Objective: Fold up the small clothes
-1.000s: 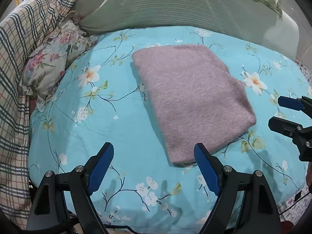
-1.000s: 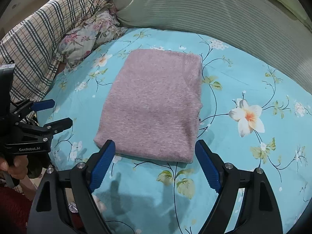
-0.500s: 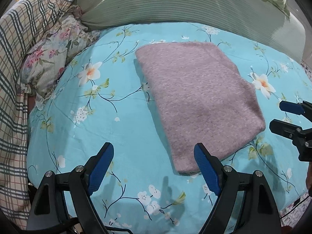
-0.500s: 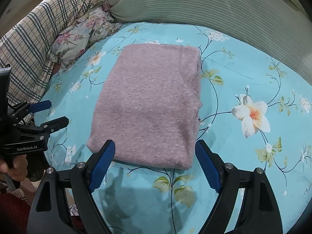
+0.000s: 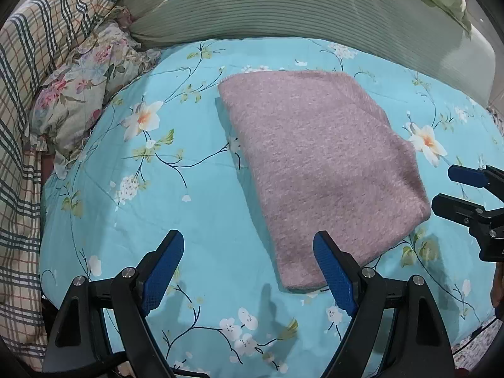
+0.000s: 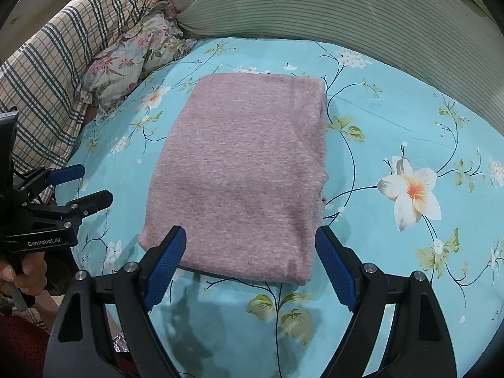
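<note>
A fuzzy pink garment (image 5: 318,163) (image 6: 242,173) lies folded into a flat rectangle on the turquoise flowered bedsheet (image 5: 176,189) (image 6: 393,126). My left gripper (image 5: 249,271) hovers open just off its near left corner, with only sheet between the blue pads. My right gripper (image 6: 252,267) stands open above the garment's near edge, which spans the gap between its fingers; the pads do not press on it. Each gripper shows in the other's view: the right one (image 5: 447,189) at the right edge, the left one (image 6: 85,186) at the left, held by a hand (image 6: 25,271).
A green striped pillow (image 5: 283,9) (image 6: 346,9) runs along the far side of the bed. A plaid quilt (image 5: 37,63) (image 6: 53,63) and a rose-print pillow (image 5: 82,100) (image 6: 135,60) are heaped at the left. The bed's near edge is just below the grippers.
Both grippers have drifted slightly forward and down, so the garment sits nearer in both views. Neither pair of jaws has changed its opening.
</note>
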